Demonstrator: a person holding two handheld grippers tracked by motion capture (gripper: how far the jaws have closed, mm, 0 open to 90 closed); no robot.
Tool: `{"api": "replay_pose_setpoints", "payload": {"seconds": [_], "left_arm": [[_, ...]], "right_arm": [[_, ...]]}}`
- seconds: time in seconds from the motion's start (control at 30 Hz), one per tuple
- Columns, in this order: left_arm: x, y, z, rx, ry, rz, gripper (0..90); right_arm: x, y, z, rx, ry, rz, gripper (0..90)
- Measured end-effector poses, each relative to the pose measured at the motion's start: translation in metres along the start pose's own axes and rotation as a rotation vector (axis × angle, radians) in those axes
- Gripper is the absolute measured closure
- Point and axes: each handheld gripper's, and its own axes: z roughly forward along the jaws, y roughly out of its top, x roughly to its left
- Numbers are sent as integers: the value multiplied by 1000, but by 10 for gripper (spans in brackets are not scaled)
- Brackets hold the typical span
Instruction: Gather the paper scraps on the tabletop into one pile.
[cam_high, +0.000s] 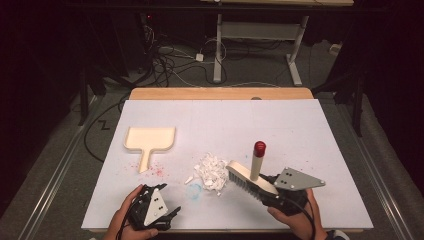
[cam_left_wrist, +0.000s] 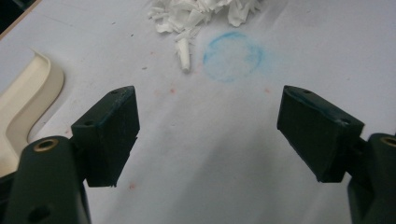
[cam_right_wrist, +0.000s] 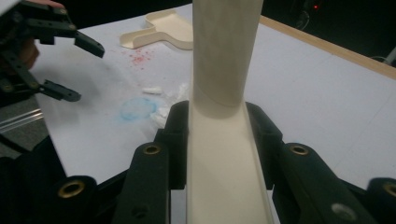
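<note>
Black jaws of the right gripper (cam_right_wrist: 217, 140) are clamped on the cream back of a brush (cam_high: 248, 178), one jaw on each long side, as the right gripper view shows. In the high view this gripper (cam_high: 270, 192) sits at the near right of the bench (cam_high: 300, 130), held by the right hand (cam_high: 296, 220), with its grey plate on top. The brush's handle (cam_high: 257, 161) stands up from the back, cream with a red tip, and its bristles face left, the far end just beside a pile of white paper scraps (cam_high: 211, 171) at the middle of the bench. One loose scrap (cam_left_wrist: 185, 55) lies apart from the pile, next to a faint blue ring (cam_left_wrist: 233, 56) marked on the white surface.

At the near left, the left gripper (cam_high: 172, 214) rests in the left hand (cam_high: 122, 225) with its jaws wide apart and nothing between them; the left gripper view shows bare bench between the two pads. A cream dustpan (cam_high: 149, 140) lies flat further back on the left, well apart from the scraps, its handle pointing toward the person. Small red specks dot the surface near that handle.
</note>
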Motion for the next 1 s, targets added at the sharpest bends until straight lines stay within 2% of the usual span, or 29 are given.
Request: {"api": "replay_pose_setpoints", "payload": {"seconds": [0.17,0.3,0.4,0.5,0.6,0.63,0.67,0.73,0.83,1.0], "left_arm": [[0,-1,-1,0,3,-4,199],[1,0,0,4,5,-6,199],[0,0,1,4,5,-5,199],[0,1,1,3,-1,-7,199],[1,1,1,-1,-5,-14,199],[1,1,2,-1,-6,-14,199],[1,1,2,-2,-6,-15,199],[1,1,3,0,-9,-15,199],[1,1,3,3,-10,-13,199],[2,1,5,8,-10,-12,199]], "right_arm": [[-12,-4,-23,11,-8,-2,677],[-21,-12,-36,44,13,18,678],[-28,-18,-43,74,49,31,678],[-37,-24,-47,113,85,71,678],[-50,-32,-47,151,160,156,678],[-54,-34,-45,179,196,179,678],[-58,-37,-42,201,211,189,678],[-63,-40,-36,235,200,212,678],[-75,-43,-26,262,219,249,678],[-95,-45,-16,294,175,257,670]]}}
